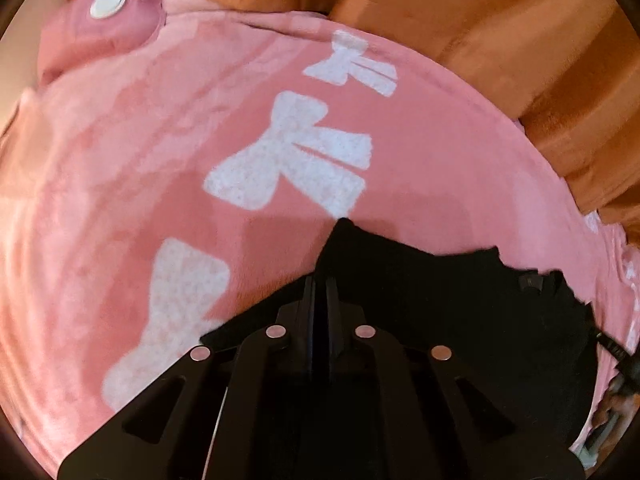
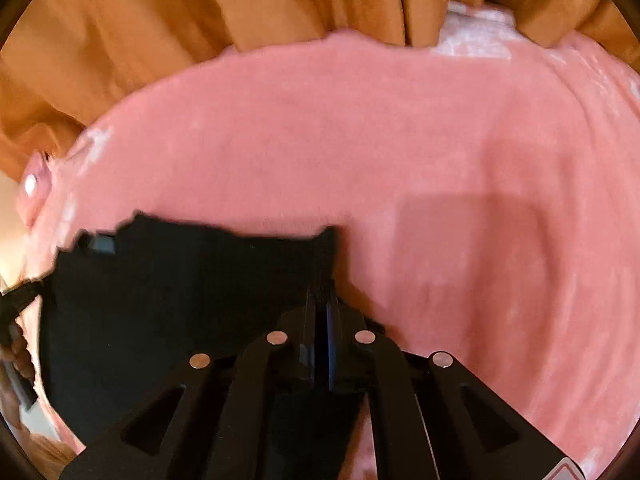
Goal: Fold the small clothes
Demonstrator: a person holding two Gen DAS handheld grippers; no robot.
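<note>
1. The left gripper (image 1: 320, 280) has its fingers clamped on a corner of the black garment (image 1: 440, 300), above a pink blanket (image 1: 120, 160); white bow prints (image 1: 296, 156) show only here.
2. The right gripper (image 2: 322, 292) pinches the garment's other corner; orange curtains (image 2: 160, 40) hang behind.
</note>
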